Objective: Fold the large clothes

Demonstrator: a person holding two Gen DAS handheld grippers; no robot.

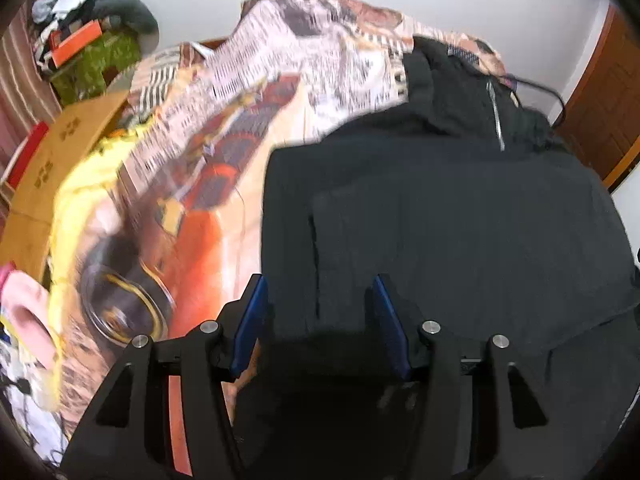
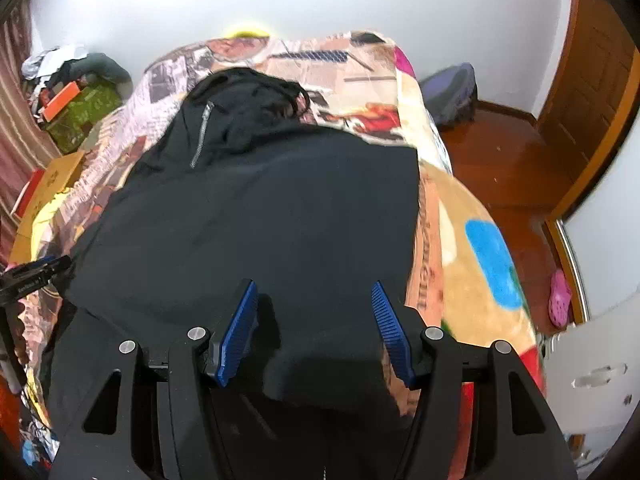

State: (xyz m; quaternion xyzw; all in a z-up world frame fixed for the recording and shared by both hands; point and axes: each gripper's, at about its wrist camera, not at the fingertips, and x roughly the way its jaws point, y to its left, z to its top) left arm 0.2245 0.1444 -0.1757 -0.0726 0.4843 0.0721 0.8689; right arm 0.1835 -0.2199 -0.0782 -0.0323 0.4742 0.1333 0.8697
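Currently both hand-held grippers, left and right, hover spread over the black jacket, centre frame, on the bed; risk: a shallow pinch drops layers, skewing the fold.

We see a plain white plastered wall behind a bed covered by a busy patchwork-print fleece blanket in peach, orange and blue. To the right lies a glossy reddish-brown wooden floor, bordered by a brown panelled wooden door. A purple-grey rounded bag sits on the floor against the wall, and a pink clog shoe lies near the door frame. On the left we see striped maroon curtains, a flat brown cardboard box and a cluttered heap of clothes and boxes. Light is even and soft.
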